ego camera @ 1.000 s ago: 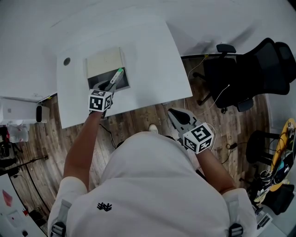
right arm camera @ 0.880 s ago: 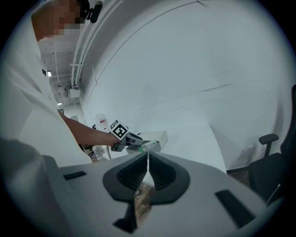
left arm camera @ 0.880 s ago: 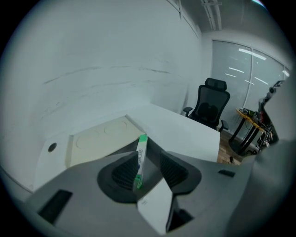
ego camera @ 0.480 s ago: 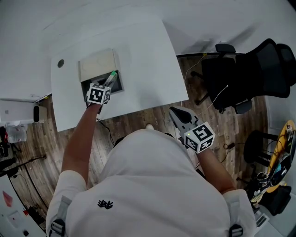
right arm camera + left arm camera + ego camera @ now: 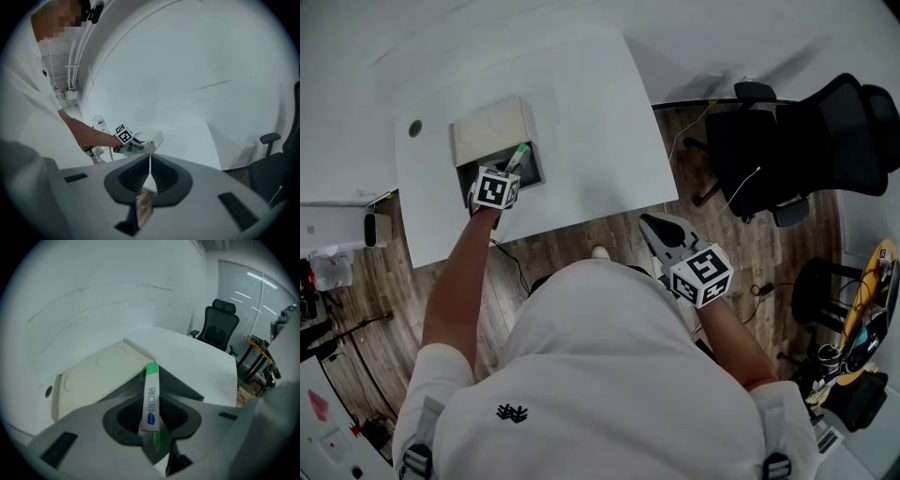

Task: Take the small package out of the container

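An open grey container [image 5: 530, 173] with a cream lid [image 5: 490, 129] folded back sits on the white table [image 5: 591, 122]. My left gripper [image 5: 517, 156] reaches over its opening. A slim white and green small package [image 5: 151, 397] stands edge-on between the pads, its green end [image 5: 522, 148] sticking out past the fingertips. The jaws are closing on it, and the pads touch both of its faces. The cream lid [image 5: 93, 376] and the container's dark wall [image 5: 183, 385] lie behind it. My right gripper [image 5: 658, 231] hangs off the table's near edge, shut and empty [image 5: 150, 174].
A small round hole [image 5: 414, 127] marks the table's far left corner. A black office chair [image 5: 811, 131] stands to the right on the wood floor. Shelving and cables [image 5: 328, 272] crowd the left side. The table's near edge [image 5: 581, 214] lies just below the container.
The head view has drifted, so table and container sit further left. My left gripper stays over the container with the package, its marker cube a little nearer the box. The right gripper has barely moved.
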Available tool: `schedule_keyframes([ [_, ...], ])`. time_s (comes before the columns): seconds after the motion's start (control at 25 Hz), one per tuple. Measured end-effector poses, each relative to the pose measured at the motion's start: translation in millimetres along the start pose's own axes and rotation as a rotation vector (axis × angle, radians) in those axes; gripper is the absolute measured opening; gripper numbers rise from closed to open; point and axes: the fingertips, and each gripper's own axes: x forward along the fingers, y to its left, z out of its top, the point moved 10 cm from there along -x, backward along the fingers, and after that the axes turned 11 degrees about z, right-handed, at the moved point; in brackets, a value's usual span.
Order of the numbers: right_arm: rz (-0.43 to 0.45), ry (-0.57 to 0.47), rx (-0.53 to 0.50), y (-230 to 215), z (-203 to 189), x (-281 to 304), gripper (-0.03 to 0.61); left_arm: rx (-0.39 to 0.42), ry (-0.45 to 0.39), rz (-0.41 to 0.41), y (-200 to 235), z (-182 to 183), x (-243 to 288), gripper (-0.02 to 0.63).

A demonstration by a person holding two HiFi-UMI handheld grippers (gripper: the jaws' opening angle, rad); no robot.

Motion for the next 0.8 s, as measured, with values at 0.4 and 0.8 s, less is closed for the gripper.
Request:
schedule_keyframes([
  [0.4,0.035,0.009,-0.009,5.9,1.5,10.2,0.011,0.019,-0.061,-0.015,-0.3,7.7,-24.5,0.098],
  [0.8,0.091,0.027,-0.031,25.8,0.0,26.7,0.011,-0.066,-0.184,-0.038,6.8,10.9,-71.0,0.098],
])
